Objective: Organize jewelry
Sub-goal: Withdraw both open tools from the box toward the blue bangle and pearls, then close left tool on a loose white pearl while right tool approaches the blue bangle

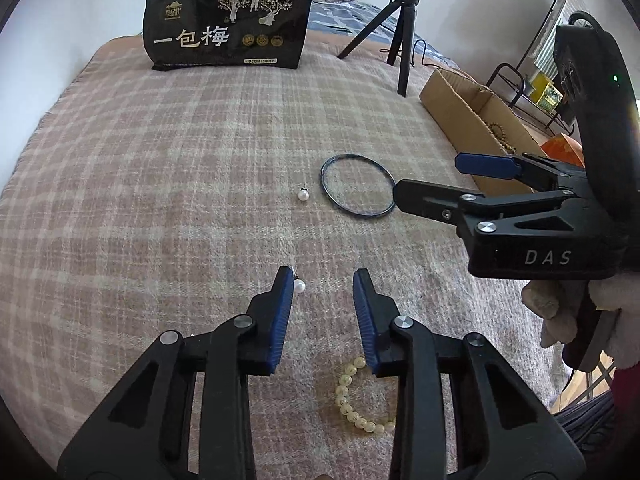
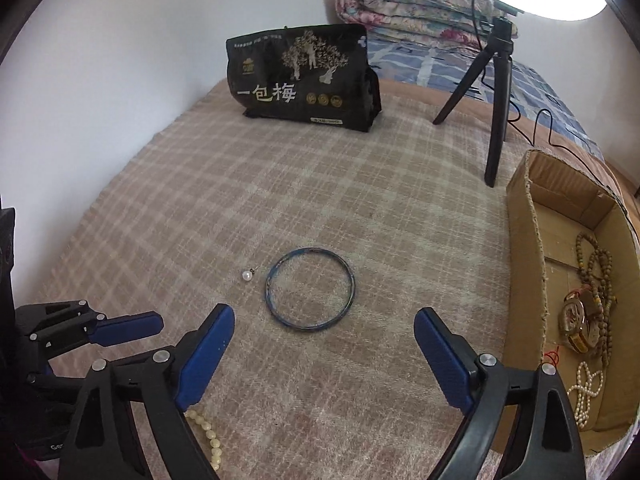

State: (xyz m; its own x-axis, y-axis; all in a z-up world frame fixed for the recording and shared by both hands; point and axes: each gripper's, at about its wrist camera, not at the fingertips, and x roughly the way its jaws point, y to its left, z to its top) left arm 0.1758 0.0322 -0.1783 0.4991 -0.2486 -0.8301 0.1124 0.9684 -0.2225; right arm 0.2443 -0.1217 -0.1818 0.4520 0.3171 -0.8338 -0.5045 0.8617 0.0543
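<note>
On the plaid blanket (image 2: 280, 184) covering the bed, your sorting is partly done: the cardboard box (image 2: 524, 240) at the right already holds a long bead necklace (image 2: 596, 264), a watch (image 2: 576, 320) and a pearl strand (image 2: 586, 388). Left outside it are the blue bangle (image 2: 310, 290), a pale bead bracelet (image 1: 352, 396) and two pearl earrings. Your right gripper (image 2: 324, 320) has its fingers spread wide just short of the bangle, pinching nothing. Your left gripper (image 1: 324, 280) has its fingers partly apart, one pad touching the nearer pearl earring (image 1: 299, 286); the other earring (image 1: 303, 194) lies beside the bangle. A black snack bag (image 1: 228, 20) and a ring-light tripod (image 2: 496, 92) stand behind, well clear of your path.
</note>
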